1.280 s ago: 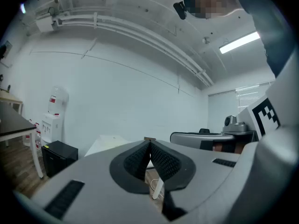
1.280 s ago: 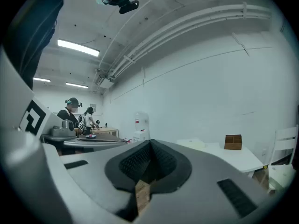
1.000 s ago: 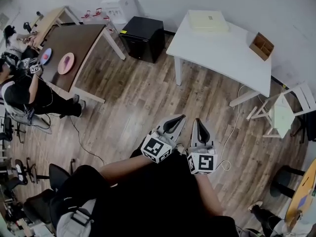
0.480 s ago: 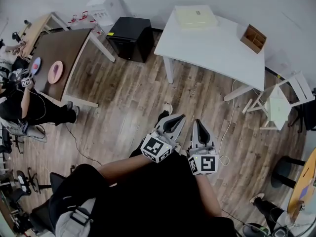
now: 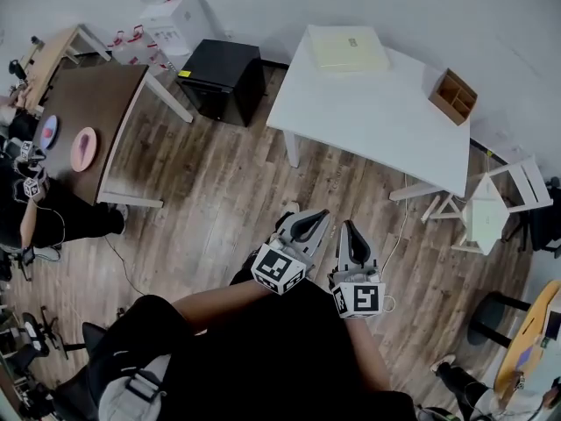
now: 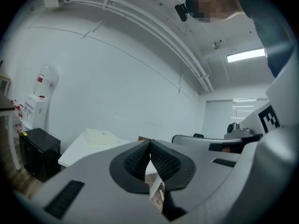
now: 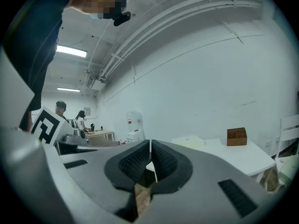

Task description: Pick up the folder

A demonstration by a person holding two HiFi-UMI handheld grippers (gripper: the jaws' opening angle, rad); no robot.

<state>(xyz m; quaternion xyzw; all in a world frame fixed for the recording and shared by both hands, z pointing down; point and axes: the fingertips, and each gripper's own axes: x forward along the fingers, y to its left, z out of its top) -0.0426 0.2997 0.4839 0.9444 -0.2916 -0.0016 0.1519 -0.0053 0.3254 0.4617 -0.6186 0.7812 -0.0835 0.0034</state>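
The folder [image 5: 349, 48] is a pale yellow flat stack lying at the far end of the white table [image 5: 377, 117]. It also shows small and distant in the left gripper view [image 6: 99, 136] and the right gripper view [image 7: 191, 141]. Both grippers are held side by side in front of the person, over the wooden floor and well short of the table. My left gripper [image 5: 316, 217] has its ribbed pads pressed together with nothing between them [image 6: 149, 143]. My right gripper [image 5: 350, 228] is likewise shut and empty [image 7: 150, 143].
A brown wooden organizer [image 5: 452, 96] stands on the table's right end. A black cabinet [image 5: 221, 80] sits left of the table, with a brown table [image 5: 92, 117] and a seated person [image 5: 35, 209] further left. White folding chairs [image 5: 491, 204] stand right of the table.
Both grippers, still shut, have advanced over the floor toward the white table. The table and folder have shifted in the head view and the table's near edge now lies closer to the grippers.
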